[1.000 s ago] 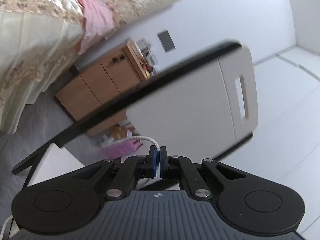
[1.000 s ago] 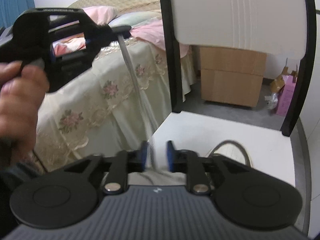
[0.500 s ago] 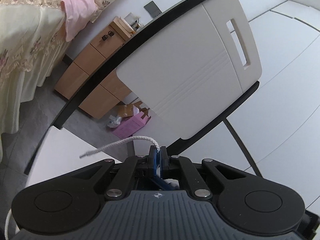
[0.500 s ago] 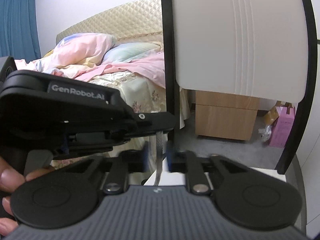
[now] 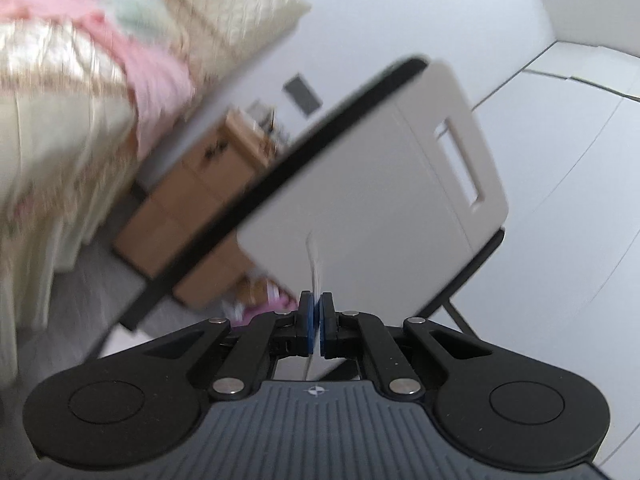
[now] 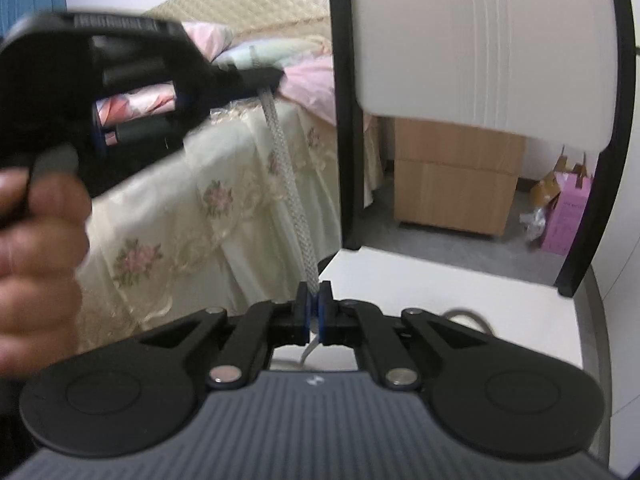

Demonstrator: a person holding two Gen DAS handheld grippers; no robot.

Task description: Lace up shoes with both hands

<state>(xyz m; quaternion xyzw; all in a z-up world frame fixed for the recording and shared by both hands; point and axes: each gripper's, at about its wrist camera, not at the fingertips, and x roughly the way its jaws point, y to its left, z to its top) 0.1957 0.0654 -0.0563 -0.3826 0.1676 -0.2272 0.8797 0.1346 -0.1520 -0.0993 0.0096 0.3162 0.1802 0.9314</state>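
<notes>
Bedroom: one lace stretched between two clamped grippers

Left claw: jaws pressed together, raised up-left of the right claw.
Right claw: jaws clamped together, pointing downward.
Hand: wrapped around the left claw's handle.

Bed, wooden cabinet, pink box, chair.

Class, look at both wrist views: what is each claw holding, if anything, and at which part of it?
Both hold the same white shoelace. The left claw pinches it near its upper end; the right claw pinches it lower down, so the lace stretches between them.
</notes>
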